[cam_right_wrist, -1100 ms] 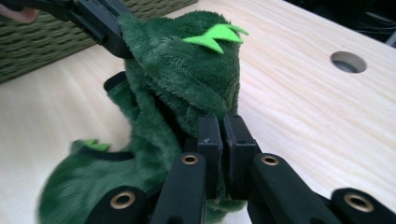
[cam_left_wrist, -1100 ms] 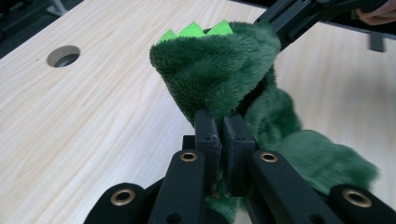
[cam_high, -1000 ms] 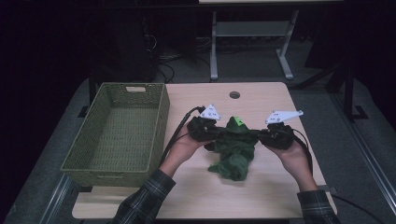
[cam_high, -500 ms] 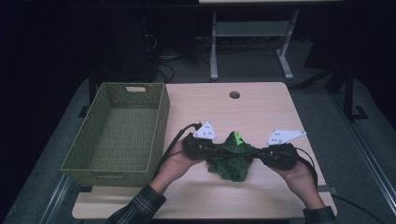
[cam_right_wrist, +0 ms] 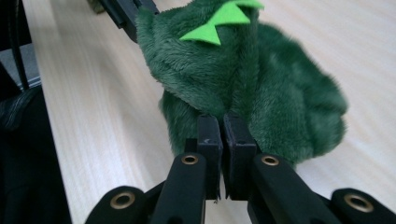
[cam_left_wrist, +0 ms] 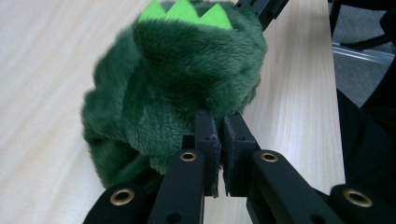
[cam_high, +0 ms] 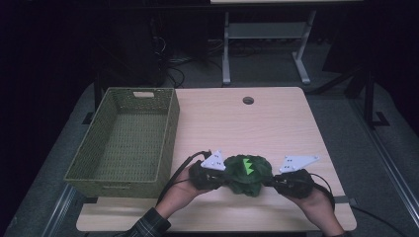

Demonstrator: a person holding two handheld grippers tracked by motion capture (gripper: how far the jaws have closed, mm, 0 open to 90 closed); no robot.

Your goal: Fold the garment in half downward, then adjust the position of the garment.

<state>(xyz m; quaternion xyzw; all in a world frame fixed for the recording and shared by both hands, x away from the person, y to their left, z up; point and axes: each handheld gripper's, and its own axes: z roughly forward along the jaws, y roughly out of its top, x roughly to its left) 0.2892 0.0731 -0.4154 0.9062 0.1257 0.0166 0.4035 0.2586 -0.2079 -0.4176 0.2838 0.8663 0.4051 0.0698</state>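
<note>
Green plush garment [cam_high: 247, 174] sits bunched on the table's [cam_high: 276, 123] near edge; we pinch its fur in 2 clamped grippers, left [cam_high: 217, 178] and right [cam_high: 274, 183], likely to carry it toward the wicker basket [cam_high: 168, 143].

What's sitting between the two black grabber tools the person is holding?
A dark green plush toy with bright green felt spikes lies between the left gripper and the right gripper. Each pinches one side of it, as the high view shows.
</note>
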